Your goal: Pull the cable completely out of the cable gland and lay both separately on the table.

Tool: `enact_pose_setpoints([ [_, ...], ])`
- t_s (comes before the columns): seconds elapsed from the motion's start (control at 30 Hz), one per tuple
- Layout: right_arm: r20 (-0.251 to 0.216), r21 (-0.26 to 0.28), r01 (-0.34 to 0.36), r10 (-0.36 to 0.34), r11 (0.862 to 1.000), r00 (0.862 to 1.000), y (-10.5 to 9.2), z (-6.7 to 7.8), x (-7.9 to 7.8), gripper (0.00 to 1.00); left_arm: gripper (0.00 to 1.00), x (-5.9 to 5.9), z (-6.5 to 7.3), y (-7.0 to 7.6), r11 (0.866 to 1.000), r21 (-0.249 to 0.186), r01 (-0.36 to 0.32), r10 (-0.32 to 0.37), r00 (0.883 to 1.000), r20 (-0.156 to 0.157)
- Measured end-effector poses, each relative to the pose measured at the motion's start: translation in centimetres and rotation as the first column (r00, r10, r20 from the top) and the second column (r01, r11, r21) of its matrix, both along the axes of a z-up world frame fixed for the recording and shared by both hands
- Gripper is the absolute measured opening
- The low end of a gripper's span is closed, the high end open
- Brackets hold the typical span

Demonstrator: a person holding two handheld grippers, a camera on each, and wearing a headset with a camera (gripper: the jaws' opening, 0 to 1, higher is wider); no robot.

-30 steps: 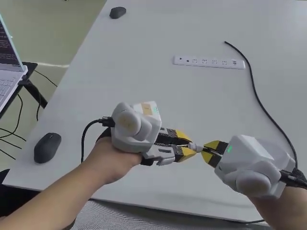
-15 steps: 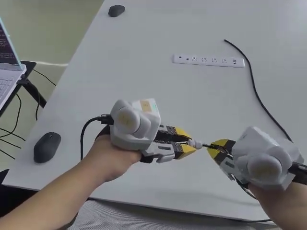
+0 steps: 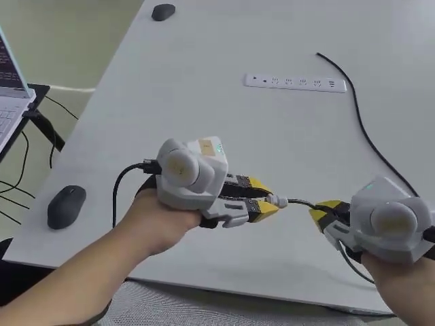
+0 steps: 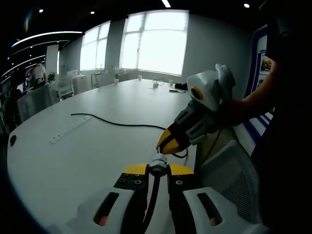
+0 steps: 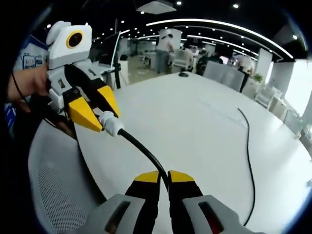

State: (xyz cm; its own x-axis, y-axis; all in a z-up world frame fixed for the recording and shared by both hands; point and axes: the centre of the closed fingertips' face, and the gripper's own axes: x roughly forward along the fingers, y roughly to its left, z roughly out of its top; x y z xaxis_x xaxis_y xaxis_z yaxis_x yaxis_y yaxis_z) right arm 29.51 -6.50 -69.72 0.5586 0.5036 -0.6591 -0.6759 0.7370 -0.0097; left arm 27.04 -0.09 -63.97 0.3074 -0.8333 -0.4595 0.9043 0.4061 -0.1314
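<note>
A small white cable gland (image 3: 276, 202) sits clamped between the yellow tips of my left gripper (image 3: 270, 201), above the table's near edge. A thin black cable (image 3: 301, 202) runs out of the gland to the right into my right gripper (image 3: 321, 211), which is shut on it. In the right gripper view the cable (image 5: 142, 148) stretches from my own jaws to the gland (image 5: 111, 124) held by the left gripper (image 5: 100, 117). In the left gripper view the gland (image 4: 158, 164) stands between my jaws with the right gripper (image 4: 165, 144) just beyond.
A white power strip (image 3: 295, 83) lies mid-table with a long black cord (image 3: 363, 132) trailing to the right. One black mouse (image 3: 66, 206) sits at the near left edge, another (image 3: 163, 11) far back. A laptop (image 3: 12, 95) stands off the table's left side.
My right gripper has pulled away to the right, drawing more black cable out of the gland. The left gripper has held its place.
</note>
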Motion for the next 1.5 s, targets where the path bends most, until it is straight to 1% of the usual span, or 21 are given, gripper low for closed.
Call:
enact_pose_setpoints([
  [0.07,-0.02,0.021,0.03,-0.03,0.999,0.999,-0.3,-0.3,0.1,0.0,0.15,0.0,0.0,0.0,1.0,0.0,0.002,-0.002,1.0,0.0],
  [0.13,-0.035,0.027,0.049,-0.048,0.998,0.998,-0.6,-0.7,0.1,0.0,0.15,0.0,0.0,0.0,1.0,0.002,0.003,-0.003,1.0,0.002],
  [0.23,-0.076,0.044,0.098,-0.095,0.994,0.993,-1.3,-1.5,0.1,0.0,0.15,0.0,-0.2,0.0,1.0,0.004,0.004,-0.004,1.0,0.001],
  [0.43,-0.107,0.05,0.154,-0.148,0.987,0.983,-2.1,-2.3,0.2,0.0,0.15,-0.1,-0.3,0.1,1.0,0.006,0.008,-0.008,1.0,0.0],
  [0.5,-0.13,0.051,0.18,-0.172,0.982,0.976,-2.3,-2.8,0.1,0.0,0.15,-0.1,-0.4,0.1,1.0,0.008,0.008,-0.008,1.0,0.001],
  [0.53,-0.156,0.065,0.208,-0.196,0.976,0.968,-2.4,-3.1,0.0,0.0,0.15,-0.1,-0.4,0.1,1.0,0.01,0.01,-0.01,1.0,0.004],
  [0.57,-0.167,0.073,0.215,-0.201,0.974,0.965,-2.4,-3.2,0.0,0.0,0.15,-0.1,-0.4,0.2,1.0,0.011,0.011,-0.011,1.0,0.005],
  [0.63,-0.203,0.093,0.243,-0.221,0.966,0.954,-2.4,-3.7,-0.2,0.01,0.15,-0.1,-0.5,0.2,1.0,0.01,0.011,-0.011,1.0,0.002],
  [0.7,-0.213,0.101,0.251,-0.225,0.963,0.951,-2.4,-3.9,-0.2,0.01,0.15,-0.1,-0.6,0.2,1.0,0.013,0.012,-0.012,1.0,0.003],
  [0.8,-0.205,0.094,0.245,-0.222,0.965,0.953,-2.3,-3.8,-0.3,0.01,0.15,-0.1,-0.8,0.3,1.0,0.011,0.008,-0.008,1.0,-0.005],
  [0.93,-0.206,0.101,0.246,-0.222,0.964,0.953,-2.4,-3.7,-0.4,0.01,0.15,-0.1,-0.8,0.3,1.0,0.012,0.012,-0.012,1.0,-0.006],
  [0.97,-0.203,0.1,0.244,-0.22,0.965,0.954,-2.4,-3.6,-0.4,0.01,0.15,0.0,-0.8,0.3,1.0,0.013,0.015,-0.015,1.0,0.0],
  [1.1,-0.197,0.104,0.227,-0.204,0.968,0.959,-2.3,-3.5,-0.4,0.02,0.15,0.1,-0.8,0.5,1.0,0.015,0.011,-0.011,1.0,-0.004],
  [1.13,-0.185,0.104,0.222,-0.2,0.97,0.962,-2.4,-3.3,-0.3,0.02,0.15,0.2,-0.8,0.5,1.0,0.017,0.01,-0.01,1.0,-0.005],
  [1.17,-0.175,0.094,0.208,-0.189,0.974,0.966,-2.4,-3.2,-0.3,0.02,0.15,0.2,-0.8,0.6,1.0,0.018,0.01,-0.01,1.0,-0.005],
  [1.23,-0.157,0.079,0.195,-0.181,0.978,0.971,-2.5,-3.0,-0.3,0.02,0.15,0.2,-0.9,0.7,1.0,0.019,0.007,-0.007,1.0,-0.006],
  [1.3,-0.151,0.07,0.184,-0.172,0.98,0.973,-2.5,-2.7,-0.4,0.02,0.15,0.3,-0.8,0.6,1.0,0.018,0.009,-0.009,1.0,-0.003],
  [1.4,-0.121,0.052,0.154,-0.147,0.987,0.982,-2.6,-2.2,-0.3,0.02,0.15,0.4,-0.7,0.7,1.0,0.012,0.0,0.0,1.0,-0.003],
  [1.5,-0.099,0.045,0.143,-0.138,0.989,0.985,-2.8,-1.6,-0.4,0.03,0.15,0.6,-0.5,0.7,1.0,0.011,-0.004,0.004,1.0,0.002],
])
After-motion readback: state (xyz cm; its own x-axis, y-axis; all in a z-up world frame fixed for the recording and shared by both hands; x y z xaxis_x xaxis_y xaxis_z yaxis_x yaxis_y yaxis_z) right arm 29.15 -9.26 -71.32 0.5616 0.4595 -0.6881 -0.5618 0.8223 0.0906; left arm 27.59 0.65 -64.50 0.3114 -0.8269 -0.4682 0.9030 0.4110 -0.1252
